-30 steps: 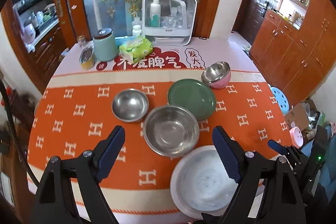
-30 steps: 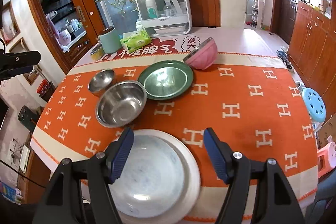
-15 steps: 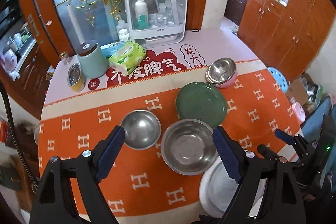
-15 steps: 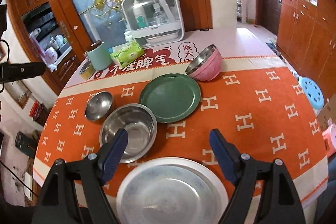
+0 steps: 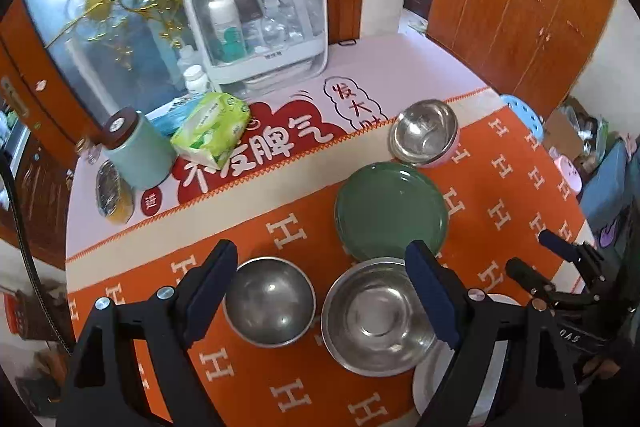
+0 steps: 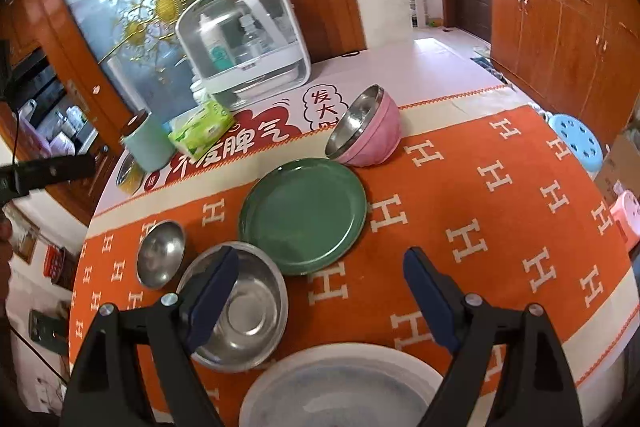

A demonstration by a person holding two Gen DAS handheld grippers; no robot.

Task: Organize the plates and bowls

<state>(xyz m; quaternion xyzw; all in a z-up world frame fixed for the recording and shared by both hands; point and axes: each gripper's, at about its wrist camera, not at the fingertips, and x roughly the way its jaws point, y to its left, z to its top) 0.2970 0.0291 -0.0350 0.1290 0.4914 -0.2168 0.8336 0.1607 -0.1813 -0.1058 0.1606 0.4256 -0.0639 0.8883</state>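
On the orange cloth lie a green plate (image 5: 390, 209) (image 6: 303, 213), a pink bowl with a steel lining (image 5: 425, 133) (image 6: 365, 129), a small steel bowl (image 5: 270, 301) (image 6: 161, 253), a large steel bowl (image 5: 378, 315) (image 6: 244, 309) and a white plate (image 6: 340, 387) (image 5: 430, 385) at the near edge. My left gripper (image 5: 322, 291) is open and empty, high above the two steel bowls. My right gripper (image 6: 318, 297) is open and empty, above the white plate's far rim and the cloth.
At the back of the table stand a white clear-fronted box of bottles (image 5: 260, 27), a green tissue pack (image 5: 212, 133), a teal canister (image 5: 134, 153) and a small foil-covered dish (image 5: 110, 195). Wooden cabinets (image 6: 560, 27) line the right wall. A blue stool (image 6: 576, 143) stands off the table's right.
Both grippers have risen and tilted, so the table looks farther and the white plate slid toward the bottom of each view. The dishes have not moved. Both grippers stay open.
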